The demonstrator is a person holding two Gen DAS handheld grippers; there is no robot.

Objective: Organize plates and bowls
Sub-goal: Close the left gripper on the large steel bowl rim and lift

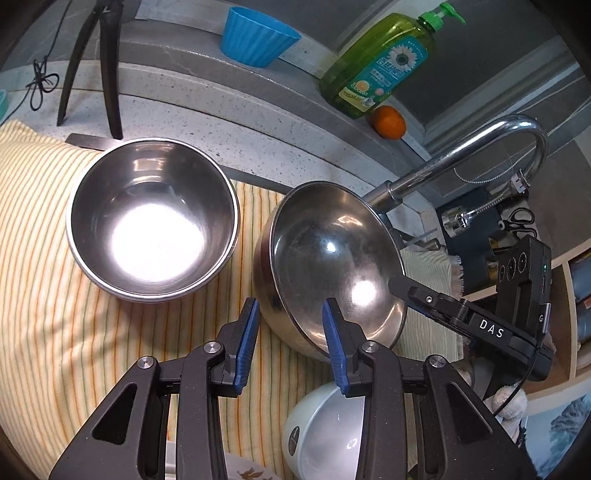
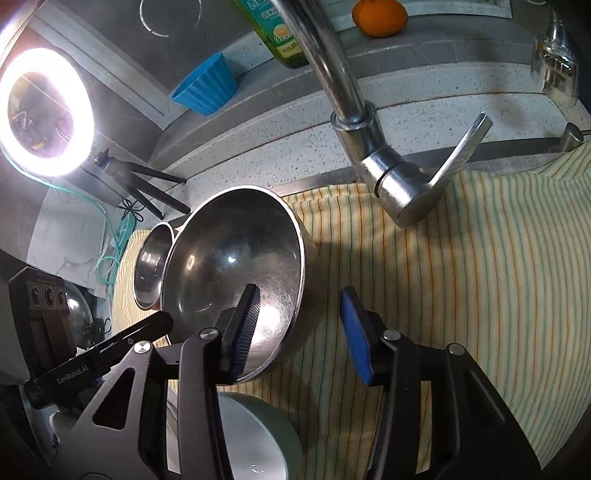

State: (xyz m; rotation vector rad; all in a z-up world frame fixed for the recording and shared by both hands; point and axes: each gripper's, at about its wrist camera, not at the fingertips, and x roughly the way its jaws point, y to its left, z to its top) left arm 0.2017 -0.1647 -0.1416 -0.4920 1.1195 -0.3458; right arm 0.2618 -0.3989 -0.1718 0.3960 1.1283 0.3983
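Your white bowl (image 1: pixel 314 435) is cut by the bottom edge and half covered by the left hand-held gripper (image 1: pixel 290 345). Soap bottle (image 2: pixel 275 33) loses its top at the frame edge. Far steel bowl (image 2: pixel 151 266) sits mostly behind the tilted steel bowl (image 2: pixel 236 258). Bottle label text is too small to read.

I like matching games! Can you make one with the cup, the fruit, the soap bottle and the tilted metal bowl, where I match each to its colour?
Things:
1. ribbed cup
2. round fruit
3. soap bottle
4. tilted metal bowl

Colours:
A. silver
B. yellow-green
C. blue
D. orange

Right pairs: 1-C, 2-D, 3-B, 4-A.
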